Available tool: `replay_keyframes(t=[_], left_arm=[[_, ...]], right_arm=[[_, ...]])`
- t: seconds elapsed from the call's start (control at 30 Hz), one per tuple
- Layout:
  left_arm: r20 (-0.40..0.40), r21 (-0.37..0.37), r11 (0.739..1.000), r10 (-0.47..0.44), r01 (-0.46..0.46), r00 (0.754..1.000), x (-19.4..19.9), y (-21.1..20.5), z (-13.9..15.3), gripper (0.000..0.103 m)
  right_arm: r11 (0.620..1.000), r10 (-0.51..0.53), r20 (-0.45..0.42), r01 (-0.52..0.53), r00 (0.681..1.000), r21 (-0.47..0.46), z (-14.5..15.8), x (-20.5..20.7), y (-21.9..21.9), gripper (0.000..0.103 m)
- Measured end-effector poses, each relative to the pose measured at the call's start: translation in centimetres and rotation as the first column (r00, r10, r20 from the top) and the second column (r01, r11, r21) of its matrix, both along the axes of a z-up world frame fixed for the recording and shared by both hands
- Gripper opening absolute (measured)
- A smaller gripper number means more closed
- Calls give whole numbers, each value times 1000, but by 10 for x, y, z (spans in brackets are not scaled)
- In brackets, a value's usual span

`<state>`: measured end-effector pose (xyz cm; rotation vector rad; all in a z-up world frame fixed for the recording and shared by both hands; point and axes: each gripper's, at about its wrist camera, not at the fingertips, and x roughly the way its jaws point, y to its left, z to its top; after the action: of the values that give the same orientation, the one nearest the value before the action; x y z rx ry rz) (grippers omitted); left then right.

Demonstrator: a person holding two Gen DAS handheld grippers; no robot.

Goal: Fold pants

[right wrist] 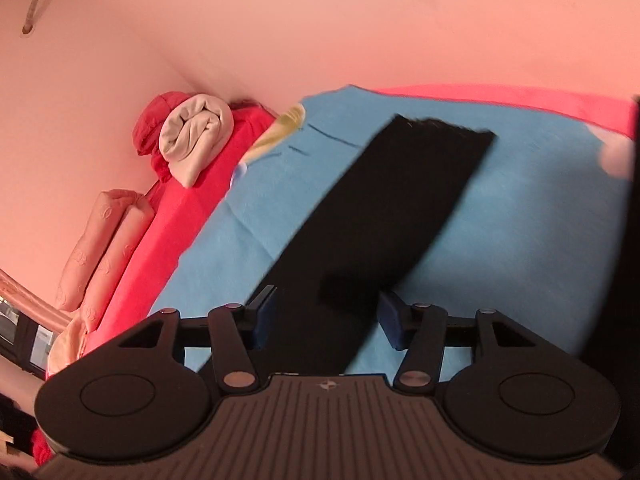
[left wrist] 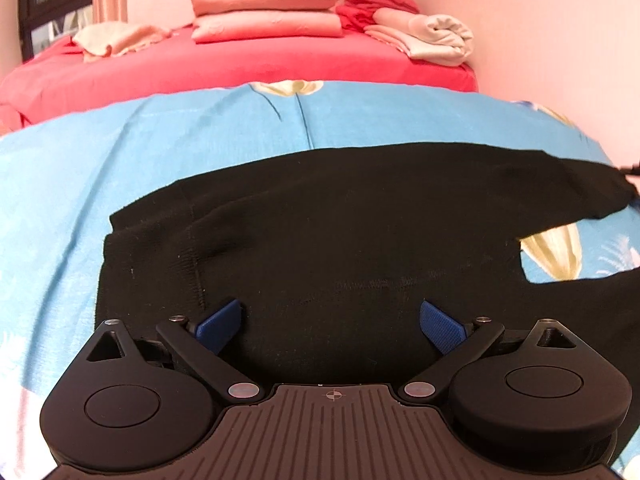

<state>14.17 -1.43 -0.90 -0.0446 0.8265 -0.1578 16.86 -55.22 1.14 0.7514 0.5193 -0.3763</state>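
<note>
Black pants (left wrist: 340,232) lie spread on a blue flowered sheet (left wrist: 120,168) over the bed, with the waist end to the left and the legs running off to the right. My left gripper (left wrist: 331,324) hovers over the near part of the pants, its blue pads (left wrist: 220,324) wide apart and holding nothing. In the right wrist view one black pant leg (right wrist: 400,208) stretches diagonally away to its hem (right wrist: 444,130). My right gripper (right wrist: 328,320) stands open above the leg's near end. The cloth lies flat between and below its fingers, and the pads do not pinch it.
Two pink pillows (left wrist: 266,12), a red blanket (left wrist: 376,0) and a rolled beige cloth (left wrist: 436,38) sit at the head of the red bed sheet (left wrist: 240,64). A pink wall borders the bed's right side. A blurred hand (right wrist: 618,158) shows at the right edge.
</note>
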Motion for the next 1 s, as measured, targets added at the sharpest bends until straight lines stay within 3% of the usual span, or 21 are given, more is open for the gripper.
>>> replay_keyframes(t=[0.03,0.1,0.13,0.17,0.27,0.3,0.43,0.53,0.63,0.67,0.73,0.8,0.87,0.9,1.0], left_arm=[[2,13,1000,0,0,1000,-1,-2,-1,103],[7,38,999,-1,1,1000,0,-7,-3,103],[8,43,999,-1,1,1000,-1,-8,-3,103],[7,43,999,-2,1,1000,-1,-8,-3,103],[5,33,999,-6,6,1000,-1,-3,-4,103],[7,37,999,-8,8,1000,-1,-3,-4,103],[13,39,999,-10,9,1000,-2,-2,-5,103],[8,42,999,-5,5,1000,-2,-3,-5,103],[-20,55,998,25,-24,999,-6,-4,-1,103],[-32,58,998,36,-34,999,-9,-4,1,103],[-29,46,999,22,-20,999,-25,-2,7,103],[-9,40,999,6,-6,1000,-48,1,7,103],[4,68,998,5,-6,1000,-69,4,3,103],[13,76,997,9,-10,1000,-80,6,1,103],[52,54,998,12,-15,999,-104,16,-2,103]], right_arm=[[1000,-7,9,7,1000,-3,-1,5,-4,58],[1000,-21,13,21,1000,21,-3,12,-13,43],[999,-39,-18,40,999,16,-4,17,-17,12],[999,-44,-63,43,997,-10,-1,21,-19,11],[983,-112,-10,109,994,-145,9,15,-29,11],[977,-143,-65,130,988,-168,4,20,-35,11],[985,-129,-63,121,990,-126,5,18,-46,14],[970,-159,-100,136,982,-202,18,13,-32,38],[898,-262,-125,195,957,-394,31,6,0,62],[879,-260,-127,181,957,-441,36,5,13,63],[874,-145,-134,63,980,-483,44,5,44,63],[854,41,-175,-125,984,-505,48,11,89,63],[774,258,-232,-345,938,-531,49,16,146,62],[711,368,-264,-453,892,-539,47,18,179,62],[474,631,-344,-697,695,-538,36,17,279,57]])
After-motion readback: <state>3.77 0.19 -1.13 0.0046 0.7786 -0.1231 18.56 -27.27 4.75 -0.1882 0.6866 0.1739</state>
